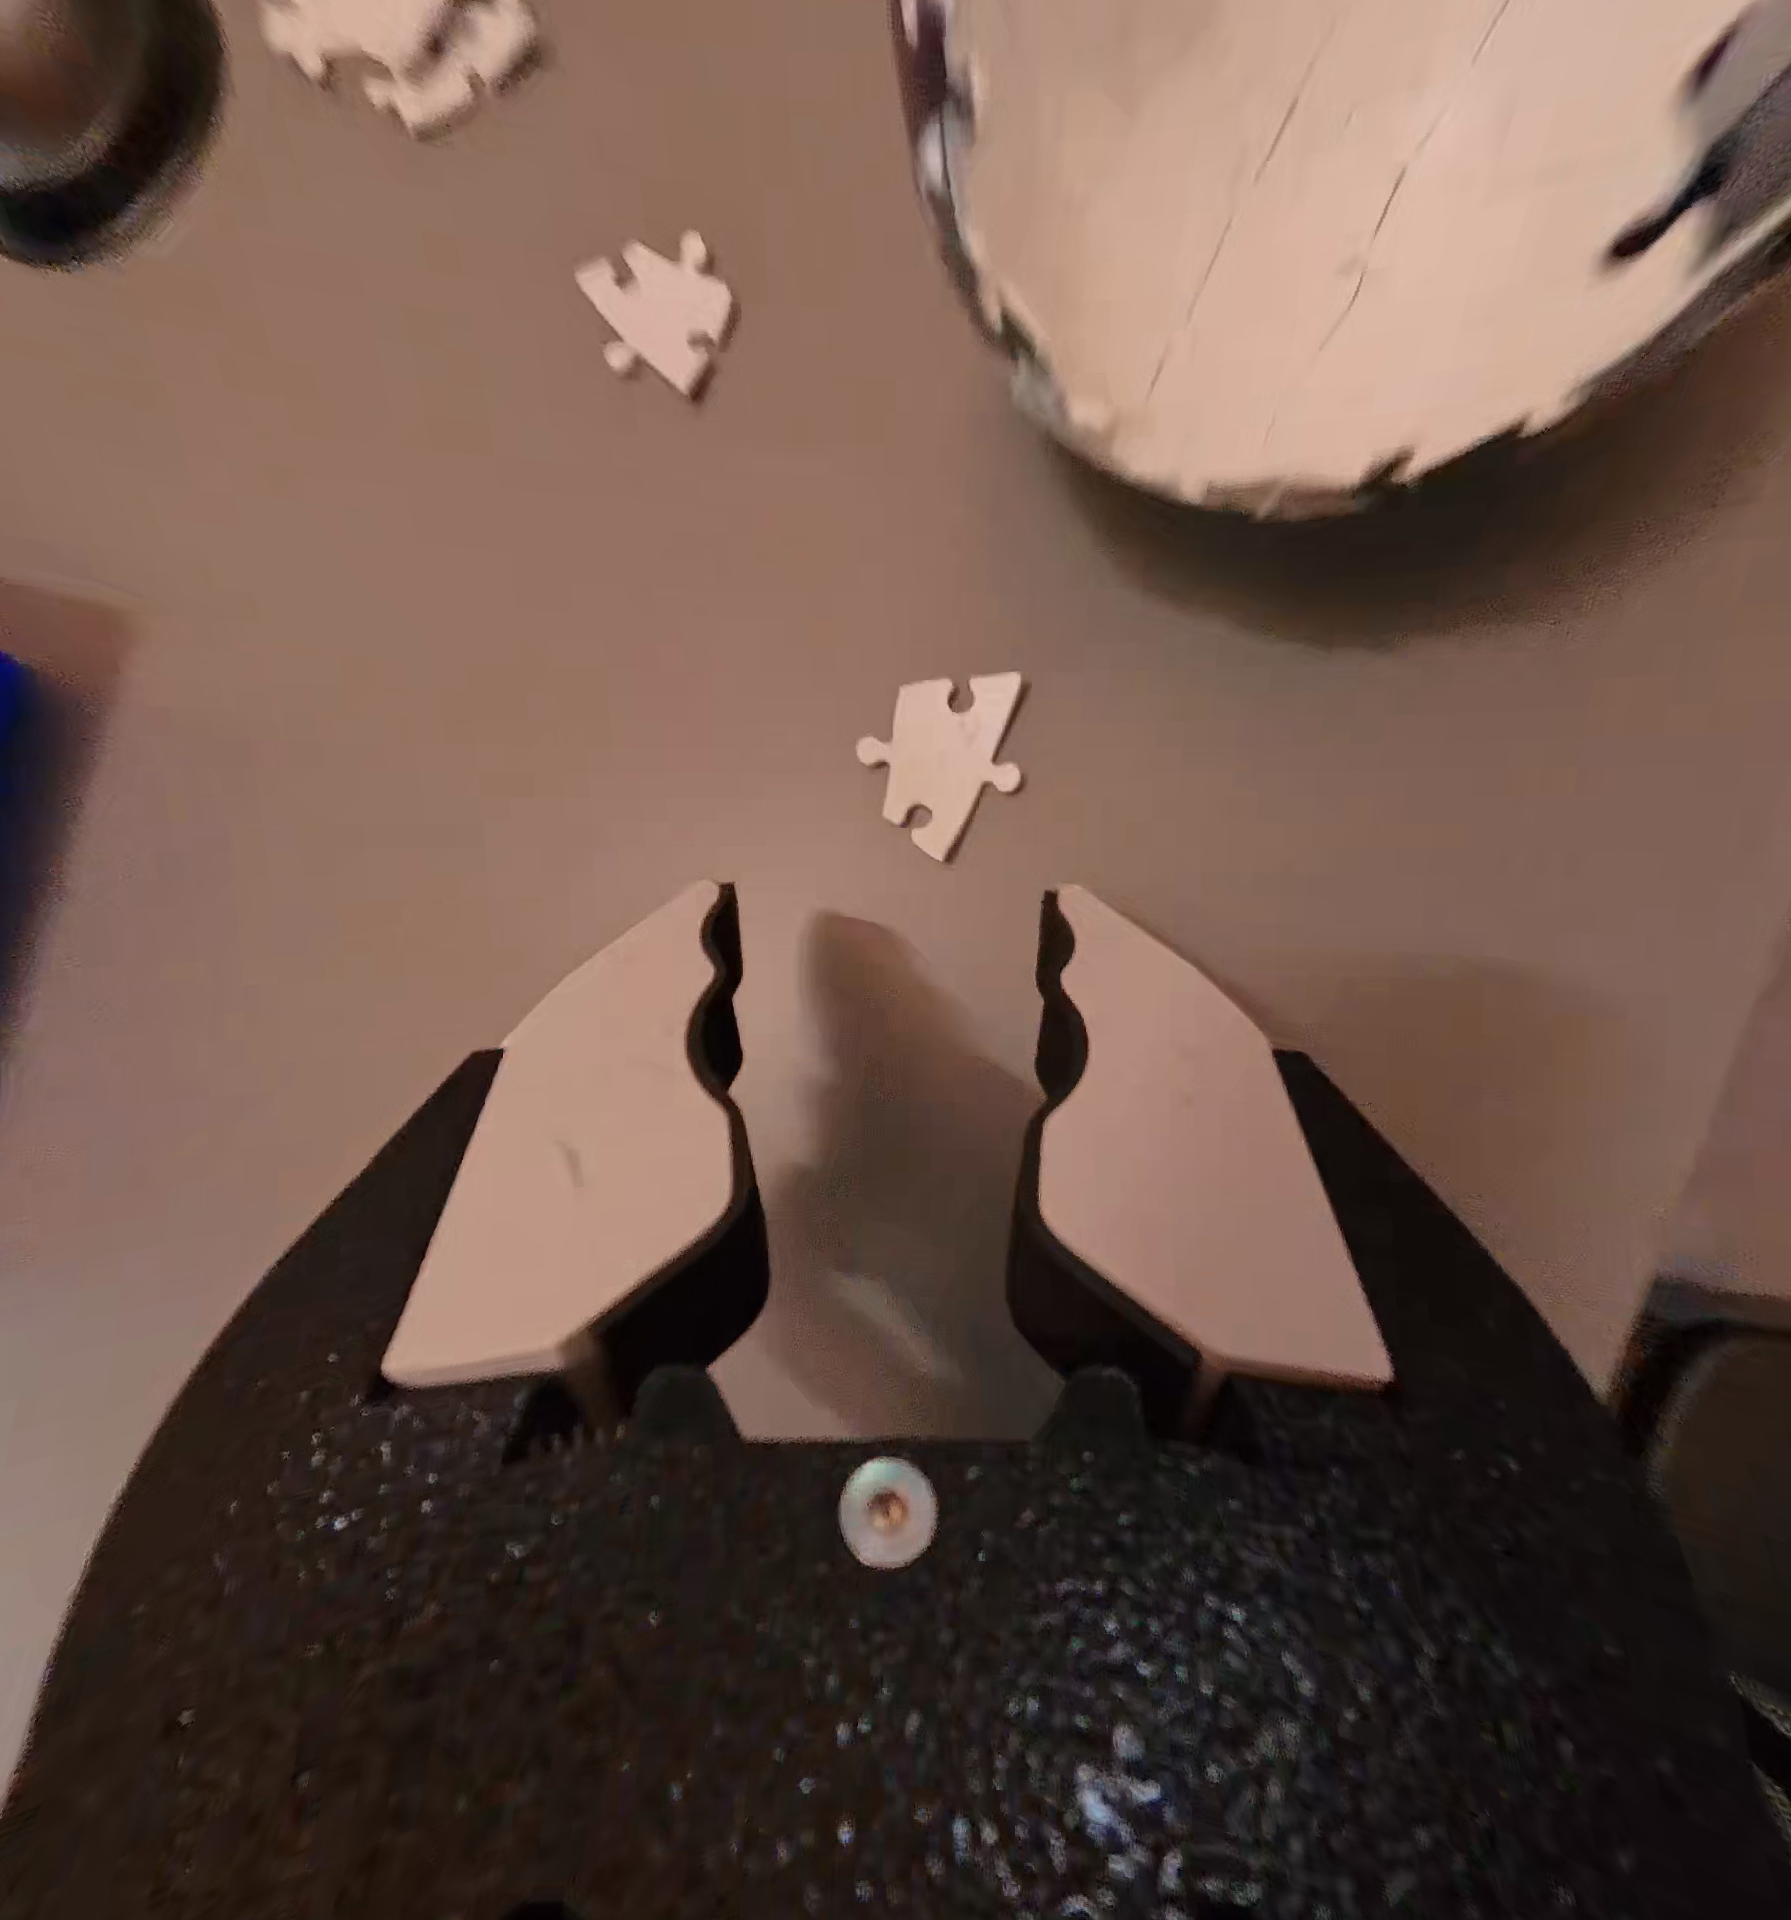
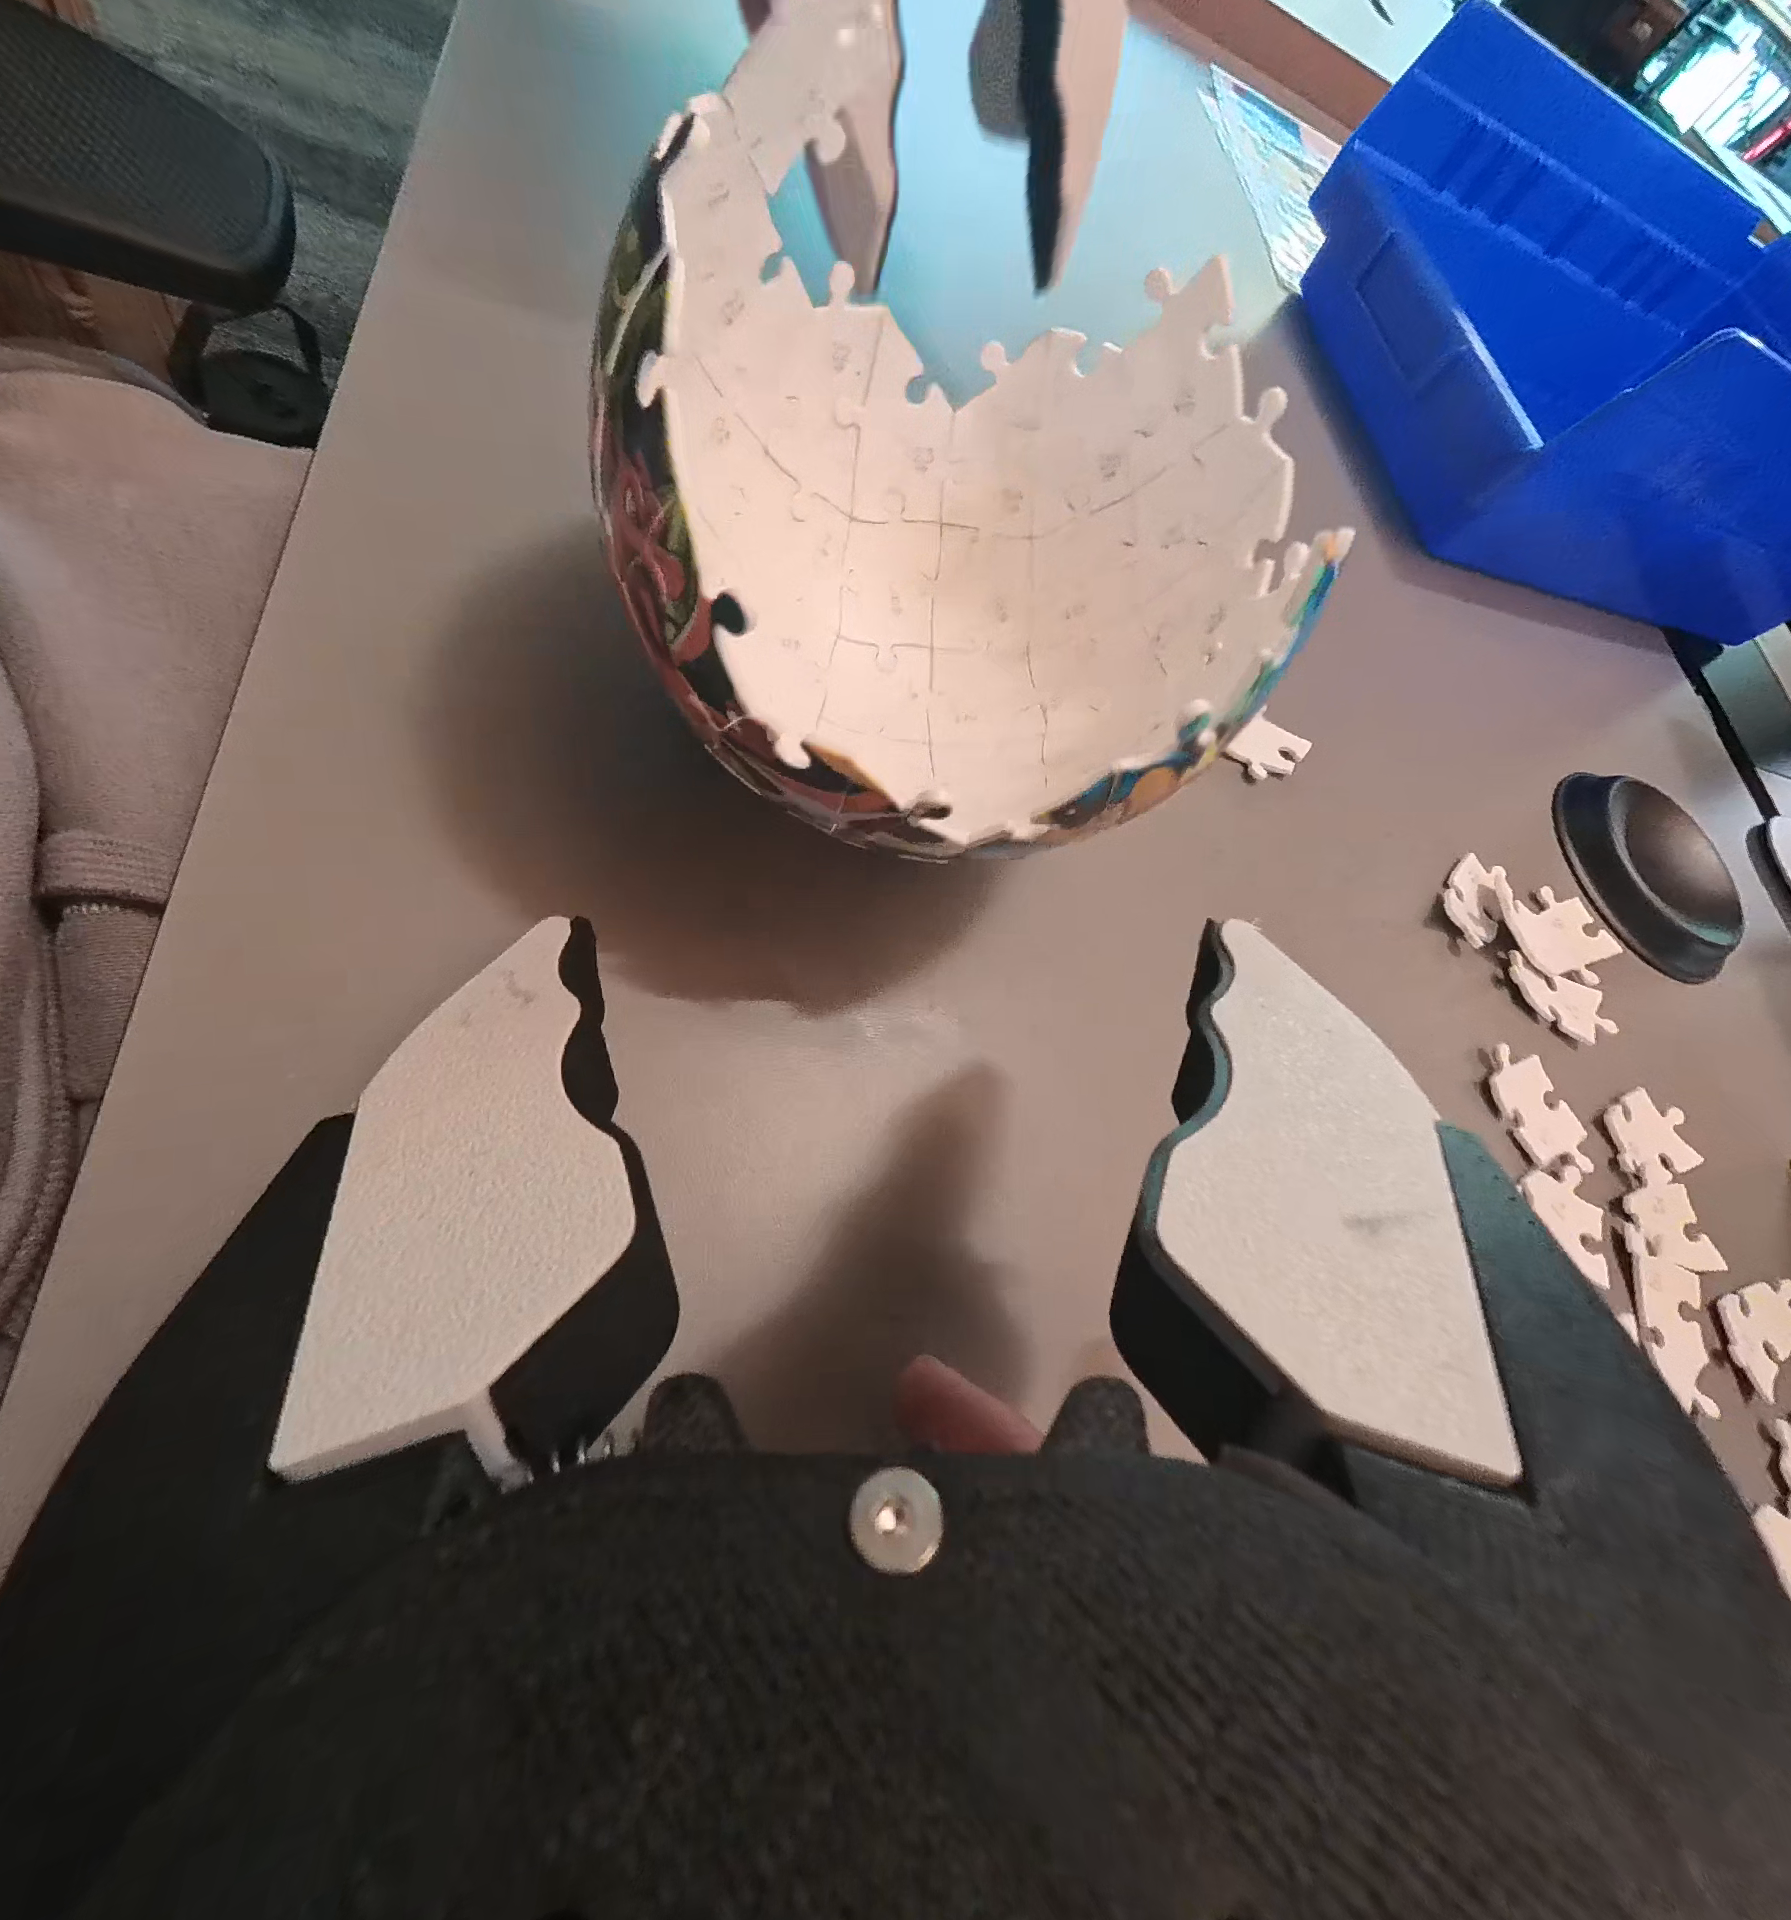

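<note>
A half-built puzzle ball (image 2: 984,582), white inside and colourful outside, lies open on the grey table (image 2: 434,790); it also shows blurred in the left wrist view (image 1: 1338,239). My left gripper (image 1: 889,891) is open and empty just above the table, with a loose white puzzle piece (image 1: 943,764) right in front of its fingertips. A second piece (image 1: 662,312) lies farther ahead. My right gripper (image 2: 896,930) is open and empty, a short way before the ball. The left gripper's fingers (image 2: 1067,114) hang beyond the ball in the right wrist view.
Several loose white pieces (image 2: 1639,1226) lie at the right, next to a black round stand (image 2: 1649,883). Blue bins (image 2: 1597,343) stand at the back right. A black chair armrest (image 2: 112,177) and a person's beige sleeve (image 2: 49,831) are at the left edge. To the loose white puzzle piece (image 1: 943,764): left tips about 4 centimeters, right tips about 20 centimeters.
</note>
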A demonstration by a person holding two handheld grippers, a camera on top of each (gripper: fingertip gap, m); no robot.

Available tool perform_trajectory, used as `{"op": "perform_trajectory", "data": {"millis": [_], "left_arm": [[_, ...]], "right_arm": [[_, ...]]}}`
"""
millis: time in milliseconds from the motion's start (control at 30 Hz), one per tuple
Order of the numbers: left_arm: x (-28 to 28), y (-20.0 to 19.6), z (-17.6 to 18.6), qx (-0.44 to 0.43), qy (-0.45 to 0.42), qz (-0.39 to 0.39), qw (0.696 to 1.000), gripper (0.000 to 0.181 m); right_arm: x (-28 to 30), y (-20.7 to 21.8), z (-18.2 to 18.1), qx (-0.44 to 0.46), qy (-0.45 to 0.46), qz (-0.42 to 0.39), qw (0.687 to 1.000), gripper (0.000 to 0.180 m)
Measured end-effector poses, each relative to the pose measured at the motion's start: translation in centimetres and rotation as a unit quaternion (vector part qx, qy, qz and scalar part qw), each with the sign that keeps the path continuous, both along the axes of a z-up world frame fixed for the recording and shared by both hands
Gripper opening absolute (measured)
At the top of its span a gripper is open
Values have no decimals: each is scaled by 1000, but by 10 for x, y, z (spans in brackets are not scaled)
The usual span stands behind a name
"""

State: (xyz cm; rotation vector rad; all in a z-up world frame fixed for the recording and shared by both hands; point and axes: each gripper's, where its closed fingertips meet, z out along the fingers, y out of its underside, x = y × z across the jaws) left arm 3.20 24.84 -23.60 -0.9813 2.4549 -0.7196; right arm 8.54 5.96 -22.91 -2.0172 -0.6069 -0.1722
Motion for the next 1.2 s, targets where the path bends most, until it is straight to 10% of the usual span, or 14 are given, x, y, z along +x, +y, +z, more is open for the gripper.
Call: {"op": "perform_trajectory", "data": {"millis": [767,1200], "left_arm": [[27,-8,-20,-22,-33,53,998,14],[41,11,62,-14,-233,178,956,8]], "right_arm": [[36,-1,15,8,24,42,999,106],[79,31,96,121,214,10,969,93]]}}
